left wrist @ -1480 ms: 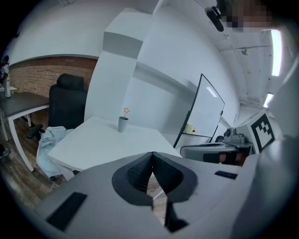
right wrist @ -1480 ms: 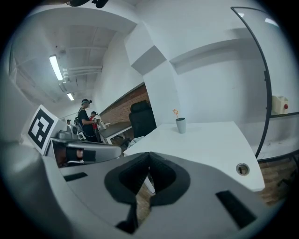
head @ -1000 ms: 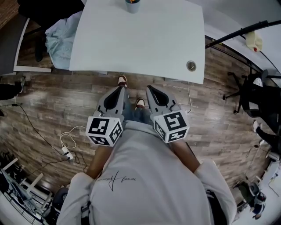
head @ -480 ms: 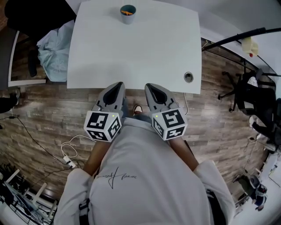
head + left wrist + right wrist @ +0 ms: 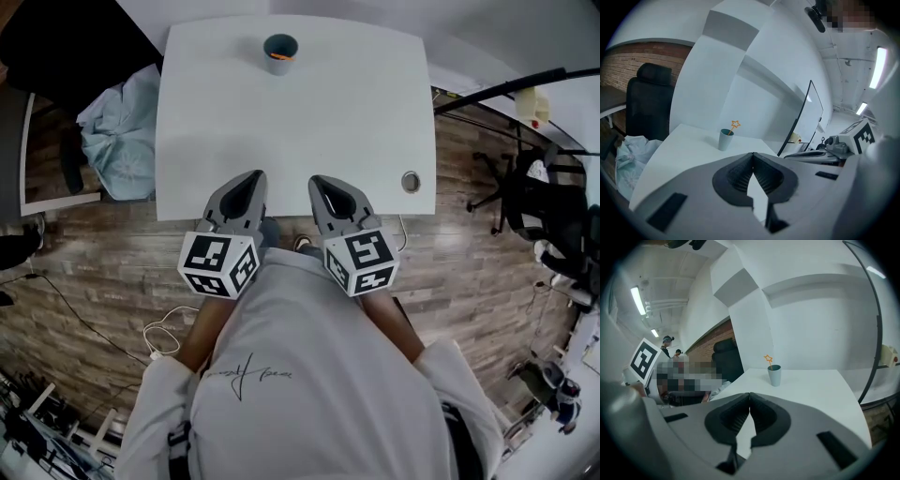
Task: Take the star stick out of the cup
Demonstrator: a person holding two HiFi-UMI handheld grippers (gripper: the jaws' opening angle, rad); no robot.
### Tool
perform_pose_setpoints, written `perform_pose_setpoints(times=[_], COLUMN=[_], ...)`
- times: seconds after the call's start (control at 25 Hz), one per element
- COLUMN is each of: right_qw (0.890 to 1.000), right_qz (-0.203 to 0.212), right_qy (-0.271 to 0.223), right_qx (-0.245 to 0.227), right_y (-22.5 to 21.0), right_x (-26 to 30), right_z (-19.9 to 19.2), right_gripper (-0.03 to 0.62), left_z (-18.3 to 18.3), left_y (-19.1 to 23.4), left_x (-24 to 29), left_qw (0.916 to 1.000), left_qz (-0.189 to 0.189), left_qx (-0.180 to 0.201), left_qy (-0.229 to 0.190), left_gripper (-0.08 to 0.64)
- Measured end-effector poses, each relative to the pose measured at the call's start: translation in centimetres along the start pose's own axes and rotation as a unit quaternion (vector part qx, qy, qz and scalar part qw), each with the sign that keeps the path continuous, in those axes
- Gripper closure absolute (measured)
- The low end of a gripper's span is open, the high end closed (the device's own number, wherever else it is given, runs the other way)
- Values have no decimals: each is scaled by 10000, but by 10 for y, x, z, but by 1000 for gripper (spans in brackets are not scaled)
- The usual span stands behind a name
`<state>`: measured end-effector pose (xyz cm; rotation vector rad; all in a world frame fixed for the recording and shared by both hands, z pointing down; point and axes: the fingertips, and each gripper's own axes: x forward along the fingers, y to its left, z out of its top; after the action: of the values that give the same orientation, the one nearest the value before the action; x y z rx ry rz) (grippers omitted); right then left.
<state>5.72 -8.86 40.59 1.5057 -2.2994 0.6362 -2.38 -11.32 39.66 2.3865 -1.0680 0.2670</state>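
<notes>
Star stick [image 5: 735, 124] near-upright in cup [image 5: 725, 140], star end up.

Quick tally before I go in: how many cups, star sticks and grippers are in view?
cup: 1
star stick: 1
grippers: 2, the left gripper and the right gripper
Total: 4
</notes>
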Motion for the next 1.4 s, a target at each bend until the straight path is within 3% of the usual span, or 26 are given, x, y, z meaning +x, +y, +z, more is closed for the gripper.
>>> perform_pose_setpoints(times=[0.4, 0.68, 1.4], right_qw=[9995, 9984, 9973], right_qz=[-299, -565, -544], right_qy=[-12, -55, -493], right_qx=[36, 70, -9], right_y=[11, 5, -31], right_x=[32, 40, 76], right_z=[14, 19, 49], right_gripper=[584, 584, 583], left_z=[21, 14, 30], left_y=[27, 29, 40], left_x=[12, 20, 39], left_qw=[9988, 9971, 9984], left_qz=[-478, -748, -548], left_qx=[80, 59, 28], left_qy=[-7, 136, 156], left_gripper=[552, 552, 552])
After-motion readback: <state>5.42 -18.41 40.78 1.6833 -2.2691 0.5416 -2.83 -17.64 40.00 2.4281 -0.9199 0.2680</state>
